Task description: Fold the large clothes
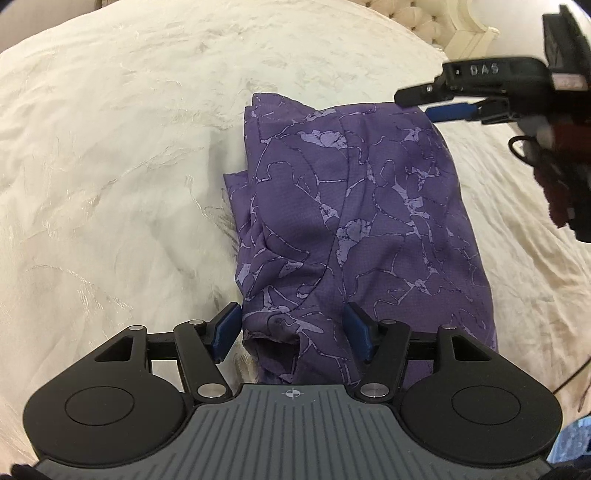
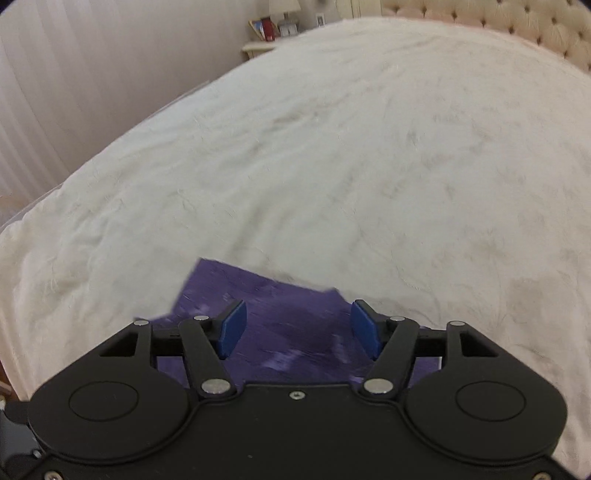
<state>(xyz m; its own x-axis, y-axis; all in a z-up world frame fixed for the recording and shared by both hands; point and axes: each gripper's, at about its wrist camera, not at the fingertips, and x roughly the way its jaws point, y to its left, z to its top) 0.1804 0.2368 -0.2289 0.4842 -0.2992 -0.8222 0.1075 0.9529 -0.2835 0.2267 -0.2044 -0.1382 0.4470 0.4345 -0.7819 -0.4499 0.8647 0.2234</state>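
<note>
A purple garment (image 1: pixel 351 206) with a pale lilac marbled print lies folded into a rough rectangle on the cream bedspread (image 1: pixel 110 147). My left gripper (image 1: pixel 291 317) stands open over its near edge, with a bunched fold lying between the blue pads (image 1: pixel 227 328), which do not press on it. My right gripper (image 1: pixel 417 105) hangs above the garment's far right corner, held by a hand in a dark sleeve. In the right wrist view the right gripper (image 2: pixel 297 317) is open over the blurred purple garment (image 2: pixel 288 332), nothing clamped.
The bedspread (image 2: pixel 332 147) stretches wide around the garment. A tufted headboard (image 2: pixel 517 22) bounds the far end. A nightstand (image 2: pixel 258 46) with a lamp and small items stands by a pleated curtain (image 2: pixel 55 74) past the bed's left edge.
</note>
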